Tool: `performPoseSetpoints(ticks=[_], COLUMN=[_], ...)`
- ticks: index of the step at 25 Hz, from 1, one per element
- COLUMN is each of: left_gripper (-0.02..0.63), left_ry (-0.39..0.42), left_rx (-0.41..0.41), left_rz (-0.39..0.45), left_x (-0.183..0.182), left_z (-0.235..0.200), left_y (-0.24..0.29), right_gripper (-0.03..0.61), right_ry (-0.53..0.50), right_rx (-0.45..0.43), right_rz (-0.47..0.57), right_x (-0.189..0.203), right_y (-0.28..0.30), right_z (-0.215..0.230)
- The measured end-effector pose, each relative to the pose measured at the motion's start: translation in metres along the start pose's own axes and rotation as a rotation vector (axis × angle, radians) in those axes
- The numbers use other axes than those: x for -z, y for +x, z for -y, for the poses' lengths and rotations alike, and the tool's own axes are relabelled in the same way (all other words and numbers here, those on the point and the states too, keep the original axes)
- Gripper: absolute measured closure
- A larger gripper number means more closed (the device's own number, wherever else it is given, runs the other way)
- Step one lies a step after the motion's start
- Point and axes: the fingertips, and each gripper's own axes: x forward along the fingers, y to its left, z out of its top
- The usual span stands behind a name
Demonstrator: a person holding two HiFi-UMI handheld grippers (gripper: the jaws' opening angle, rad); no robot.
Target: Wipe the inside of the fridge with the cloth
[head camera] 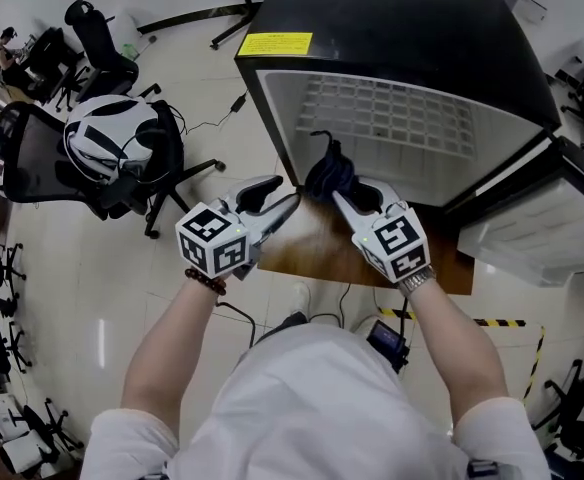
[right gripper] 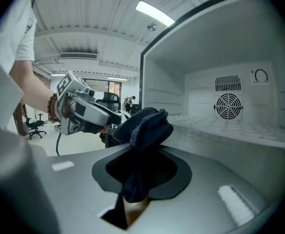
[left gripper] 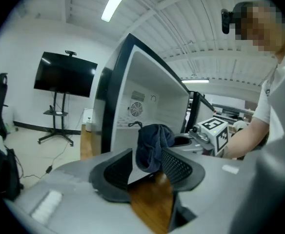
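A pale, glossy floor (head camera: 72, 278) fills the head view. At 10 o'clock stands a black mesh office chair (head camera: 32, 153) with a white-and-black bundle (head camera: 107, 138) on it. A second black chair (head camera: 97, 38) sits at 11. A dark cable (head camera: 212, 123) trails over the floor beside them. Yellow-and-black tape (head camera: 502, 322) marks the floor at 4 o'clock. A wooden bench (head camera: 312, 248) lies at centre. In the left gripper view, a dark screen on a wheeled stand (left gripper: 64, 74) stands by a white wall at 9 o'clock. A strip light (left gripper: 115, 1) glows at 12 on the ribbed ceiling.
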Motion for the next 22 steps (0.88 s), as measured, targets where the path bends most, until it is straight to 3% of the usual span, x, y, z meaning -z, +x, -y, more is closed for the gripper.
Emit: performPoseSetpoints(ticks=[4, 8, 22], left_gripper=[0.438, 0.447, 0.446], left_ry=[0.077, 0.135, 0.185], left_rx=[-0.166, -0.229, -0.214], left_rz=[-0.013, -0.037, -0.049], left_x=[-0.003, -0.004, -0.01], left_z=[-0.038, -0.055, -0.069], left_y=[0.006, 0.014, 0.027], right_gripper=[0.5, 0.5, 0.5], right_ry=[0.016, 0.016, -0.101], right_rx=[0.021, 0.031, 0.055], right_rz=[-0.01, -0.018, -0.036], right_x=[0.011, 0.02, 0.024], right_y=[0.021, 0.044, 0.104], right_z=[0.005, 0.007, 0.012])
